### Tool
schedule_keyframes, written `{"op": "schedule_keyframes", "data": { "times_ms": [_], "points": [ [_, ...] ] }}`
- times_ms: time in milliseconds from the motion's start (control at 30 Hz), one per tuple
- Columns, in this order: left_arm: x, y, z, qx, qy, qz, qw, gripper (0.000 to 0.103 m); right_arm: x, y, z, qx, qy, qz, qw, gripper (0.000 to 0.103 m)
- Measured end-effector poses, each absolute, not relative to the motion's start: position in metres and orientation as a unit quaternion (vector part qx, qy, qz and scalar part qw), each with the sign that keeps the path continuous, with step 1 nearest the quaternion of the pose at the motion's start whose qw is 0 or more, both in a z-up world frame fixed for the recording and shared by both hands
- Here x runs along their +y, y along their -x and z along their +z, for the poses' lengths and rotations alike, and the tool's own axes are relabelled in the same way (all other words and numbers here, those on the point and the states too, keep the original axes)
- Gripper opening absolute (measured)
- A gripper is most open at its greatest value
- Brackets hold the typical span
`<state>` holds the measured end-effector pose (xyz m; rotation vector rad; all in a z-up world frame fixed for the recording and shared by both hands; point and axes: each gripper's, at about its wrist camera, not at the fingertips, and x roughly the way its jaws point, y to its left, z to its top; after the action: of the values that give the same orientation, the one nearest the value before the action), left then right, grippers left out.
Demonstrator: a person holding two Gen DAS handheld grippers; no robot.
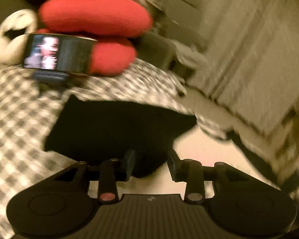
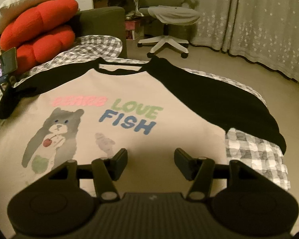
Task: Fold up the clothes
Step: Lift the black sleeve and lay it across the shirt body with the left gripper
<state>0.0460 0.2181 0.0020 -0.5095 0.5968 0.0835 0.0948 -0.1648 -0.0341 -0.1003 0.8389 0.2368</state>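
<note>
A beige raglan shirt (image 2: 129,91) with black sleeves, a bear print and the words "LOVE FISH" lies flat, face up, on a grey checked bedspread (image 2: 255,155). Its right black sleeve (image 2: 219,99) is spread out to the side. My right gripper (image 2: 151,159) hangs open over the shirt's lower front with nothing between its fingers. The left wrist view is blurred by motion. There my left gripper (image 1: 151,163) stands open at the end of the other black sleeve (image 1: 117,127), whose tip lies by the left finger (image 1: 129,163). Beige shirt cloth (image 1: 201,149) shows to the right.
Two red cushions (image 2: 39,33) and a pale pillow (image 2: 28,2) are stacked at the bed's far left. A lit phone on a black stand (image 2: 4,63) sits beside them. Past the bed are a dark sofa arm (image 2: 101,20), a white office chair (image 2: 165,25) and a curtain (image 2: 259,25).
</note>
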Motion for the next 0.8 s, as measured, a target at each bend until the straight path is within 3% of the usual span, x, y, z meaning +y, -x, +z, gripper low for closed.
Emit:
{"op": "schedule_keyframes", "data": {
  "times_ms": [200, 533, 800],
  "points": [
    [0.255, -0.043, -0.001, 0.28, 0.303, 0.085, 0.907, 0.035, -0.152, -0.094, -0.032, 0.416, -0.002, 0.164, 0.894, 0.055],
    [0.18, -0.052, -0.015, 0.336, 0.205, -0.011, 0.919, 0.035, -0.105, -0.107, -0.019, 0.416, -0.071, 0.241, 0.874, 0.057],
    [0.182, -0.055, -0.022, 0.35, 0.21, -0.002, 0.913, 0.035, -0.061, -0.131, -0.03, 0.436, -0.125, 0.285, 0.844, 0.057]
  ]
}}
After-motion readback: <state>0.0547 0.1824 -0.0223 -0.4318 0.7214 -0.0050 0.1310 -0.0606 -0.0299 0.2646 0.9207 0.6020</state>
